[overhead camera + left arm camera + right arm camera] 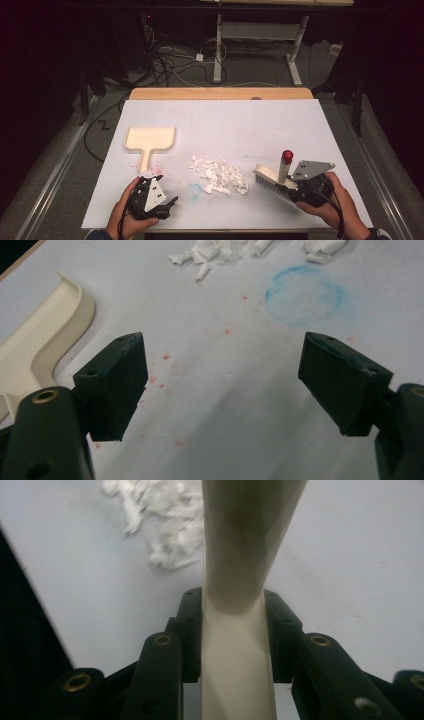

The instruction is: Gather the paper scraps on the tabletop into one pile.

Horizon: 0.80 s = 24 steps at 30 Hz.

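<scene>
Right gripper [299, 189] pinches the cream brush [272, 178] by its handle, just right of the paper scraps [220, 176]; left gripper [220, 385] spread wide beside the dustpan [149, 140]

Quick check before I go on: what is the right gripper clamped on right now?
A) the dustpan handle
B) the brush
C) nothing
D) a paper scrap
B: the right gripper has its jaws pressed against the cream brush, beside the paper scraps.
</scene>
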Motion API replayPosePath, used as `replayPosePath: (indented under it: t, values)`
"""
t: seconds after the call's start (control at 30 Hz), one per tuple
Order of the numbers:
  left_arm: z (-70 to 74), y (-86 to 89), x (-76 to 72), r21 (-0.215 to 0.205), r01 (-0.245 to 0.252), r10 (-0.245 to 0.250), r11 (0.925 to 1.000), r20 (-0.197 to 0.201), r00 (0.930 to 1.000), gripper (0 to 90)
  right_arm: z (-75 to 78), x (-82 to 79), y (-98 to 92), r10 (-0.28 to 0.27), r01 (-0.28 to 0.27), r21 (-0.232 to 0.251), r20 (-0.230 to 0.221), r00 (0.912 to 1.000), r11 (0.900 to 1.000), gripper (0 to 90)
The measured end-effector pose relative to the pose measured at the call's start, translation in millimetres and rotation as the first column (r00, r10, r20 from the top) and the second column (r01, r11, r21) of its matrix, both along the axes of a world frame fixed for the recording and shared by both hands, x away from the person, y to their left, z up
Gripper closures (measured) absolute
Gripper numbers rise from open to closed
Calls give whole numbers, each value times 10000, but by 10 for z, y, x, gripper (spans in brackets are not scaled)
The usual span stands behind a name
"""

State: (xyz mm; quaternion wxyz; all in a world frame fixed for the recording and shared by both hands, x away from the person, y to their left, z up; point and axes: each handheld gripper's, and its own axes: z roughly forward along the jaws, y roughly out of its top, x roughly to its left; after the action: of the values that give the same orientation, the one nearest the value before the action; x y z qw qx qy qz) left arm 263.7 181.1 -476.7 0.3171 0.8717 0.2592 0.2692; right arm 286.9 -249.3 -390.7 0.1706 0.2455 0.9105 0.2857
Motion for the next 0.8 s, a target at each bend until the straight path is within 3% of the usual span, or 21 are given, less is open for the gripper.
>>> replayPosePath:
  t: [0.13,0.27,0.3,0.47,0.6,0.63,0.8]
  values:
    - [3,-17,15,-57,51,-51,10000,-5,10000,191,-82,-8,171,625,-612,249,-546,9965,9978,677]
    - [0,-14,25,-72,83,-83,9999,-23,10000,191,-112,14,362,912,-914,-52,-337,9953,9958,677]
    - [0,-11,26,-84,75,-76,9999,-26,10000,191,-135,47,476,932,-931,34,-295,9952,9956,677]
    - [2,0,25,-113,76,-76,9999,-15,10000,191,-147,124,689,1067,-1062,293,-161,9942,9939,676]
    - [-1,3,21,-81,94,-94,9999,-21,10000,191,-102,149,740,1161,-1156,660,-43,9932,9911,677]
    - [0,6,15,-88,79,-80,9999,-12,10000,191,-73,148,742,1103,-1116,734,209,9937,9910,676]
    - [7,17,7,-87,13,-13,10000,13,10000,191,17,103,667,1237,-1298,1133,598,9905,9850,676]
